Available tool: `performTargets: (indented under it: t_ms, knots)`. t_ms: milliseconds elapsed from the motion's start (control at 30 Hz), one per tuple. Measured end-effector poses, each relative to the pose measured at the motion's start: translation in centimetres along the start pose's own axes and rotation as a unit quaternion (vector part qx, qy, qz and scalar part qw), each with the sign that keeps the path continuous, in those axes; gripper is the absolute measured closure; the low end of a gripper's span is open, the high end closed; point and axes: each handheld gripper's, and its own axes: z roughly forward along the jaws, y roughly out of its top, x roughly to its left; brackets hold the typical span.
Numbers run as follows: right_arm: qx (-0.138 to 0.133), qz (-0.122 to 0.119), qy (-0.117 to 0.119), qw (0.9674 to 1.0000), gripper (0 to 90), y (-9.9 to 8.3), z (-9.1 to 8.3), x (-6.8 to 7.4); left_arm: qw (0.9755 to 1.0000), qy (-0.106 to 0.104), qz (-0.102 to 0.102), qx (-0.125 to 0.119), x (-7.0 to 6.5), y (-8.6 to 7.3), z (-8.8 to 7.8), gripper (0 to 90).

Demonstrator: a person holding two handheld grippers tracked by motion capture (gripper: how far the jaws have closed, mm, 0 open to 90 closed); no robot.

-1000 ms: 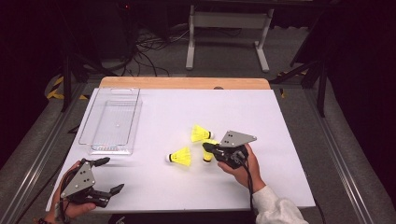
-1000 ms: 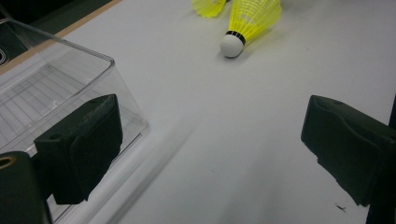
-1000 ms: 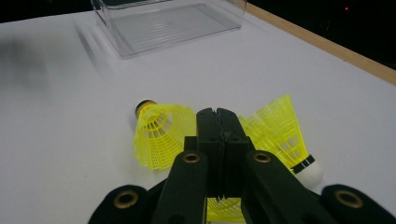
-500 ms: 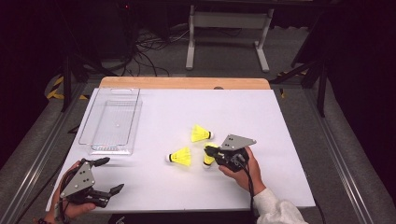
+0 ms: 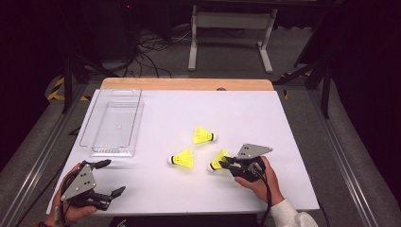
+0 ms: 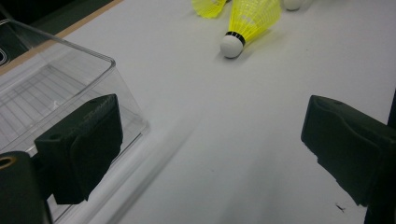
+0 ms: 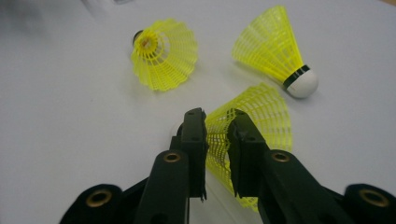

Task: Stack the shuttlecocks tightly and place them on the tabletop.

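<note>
Three yellow shuttlecocks lie on the white table [image 5: 283,142]: one [image 5: 204,135] mid-table, one [image 5: 183,159] in front of it, one [image 5: 218,161] at my right gripper [image 5: 223,163]. In the right gripper view that gripper [image 7: 217,116] straddles the skirt rim of the nearest shuttlecock [image 7: 261,112]; its jaws have just been opening and stand a narrow gap apart, not pressing the mesh. The other two shuttlecocks [image 7: 166,53] [image 7: 275,46] lie beyond. My left gripper [image 5: 113,177] rests at the front left, jaws wide open [image 6: 210,140], nothing between them.
A clear plastic tray [image 5: 111,152] stands at the back left, its near corner [image 6: 70,60] just ahead of my left jaw. A shuttlecock [image 6: 247,21] lies farther along the table. A wooden strip [image 5: 189,84] edges the far side.
My right hand has drifted right and toward the front edge, sinking slightly, taking the shuttlecock along. Its jaws have parted a little. The left hand has kept still.
</note>
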Motion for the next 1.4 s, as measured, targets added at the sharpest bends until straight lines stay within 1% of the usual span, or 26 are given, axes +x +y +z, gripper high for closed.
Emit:
performTargets:
  t_ms: [33, 167, 300, 433, 500, 533, 600, 667, 700, 800, 967, 1067, 1133, 1200, 1300, 1400]
  knots:
    - [0.006, 0.0, 0.003, 1.0, 74.5, -0.2, 0.0, 0.0, 1.0, 0.0, 0.0, 0.0, 0.0, 0.0, 0.0, 6.6]
    - [0.024, -0.007, 0.009, 0.9996, 73.5, -0.7, 0.0, 0.3, 1.0, -0.001, -0.002, 0.001, 0.0, 0.0, 0.0, 6.6]
    - [0.048, -0.01, 0.016, 0.9987, 71.6, -1.2, 0.3, 0.4, 1.0, 0.0, 0.002, 0.002, 0.0, 0.0, 0.0, 6.7]
    - [0.066, -0.017, 0.019, 0.9975, 74.1, -1.5, 0.6, 0.6, 1.0, -0.001, 0.001, 0.002, -0.1, 0.0, -0.1, 6.6]
    - [0.073, -0.023, 0.017, 0.9969, 77.6, -1.6, 0.7, 0.8, 1.0, -0.001, 0.001, 0.002, -0.1, 0.0, 0.0, 6.7]
    - [0.074, -0.025, 0.015, 0.9969, 80.7, -1.6, 0.7, 0.8, 1.0, -0.002, 0.001, 0.002, -0.1, 0.0, 0.0, 6.7]
    - [0.07, -0.032, 0.015, 0.9969, 86.4, -1.6, 0.7, 1.0, 1.0, -0.003, 0.002, 0.002, -0.1, 0.0, 0.0, 6.7]
    - [0.075, -0.043, 0.01, 0.9962, 88.5, -1.5, 0.8, 1.3, 1.0, -0.003, 0.001, 0.002, -0.1, 0.0, 0.0, 6.7]
    - [0.074, -0.045, 0.008, 0.9962, 89.0, -1.5, 0.8, 1.4, 1.0, -0.003, 0.002, 0.002, -0.1, 0.0, 0.0, 6.7]
    - [0.068, -0.046, 0.004, 0.9966, 89.4, -1.5, 0.9, 1.5, 1.0, -0.003, 0.001, 0.001, -0.1, 0.0, -0.1, 6.6]
    - [0.041, -0.05, -0.008, 0.9979, 89.4, -1.0, 0.7, 1.7, 1.0, -0.003, 0.004, 0.0, -0.1, 0.1, -0.1, 6.6]
    - [0.038, -0.053, -0.007, 0.9978, 89.4, -0.9, 0.8, 1.7, 1.0, -0.003, 0.004, 0.0, -0.1, 0.1, -0.1, 6.6]
    - [0.03, -0.056, -0.008, 0.9979, 89.4, -0.6, 1.0, 1.8, 1.0, -0.003, 0.004, -0.001, -0.1, 0.1, -0.1, 6.6]
    - [0.028, -0.058, -0.008, 0.9979, 89.4, -0.4, 1.0, 1.8, 1.0, -0.003, 0.003, -0.001, -0.1, 0.1, -0.1, 6.6]
    - [0.021, -0.063, -0.008, 0.9977, 89.4, 0.2, 1.4, 1.9, 1.0, -0.004, 0.003, 0.0, -0.1, 0.1, 0.0, 6.6]
    - [0.019, -0.066, -0.007, 0.9976, 89.4, 0.5, 1.6, 2.0, 1.0, -0.004, 0.004, 0.0, -0.1, 0.1, 0.0, 6.6]
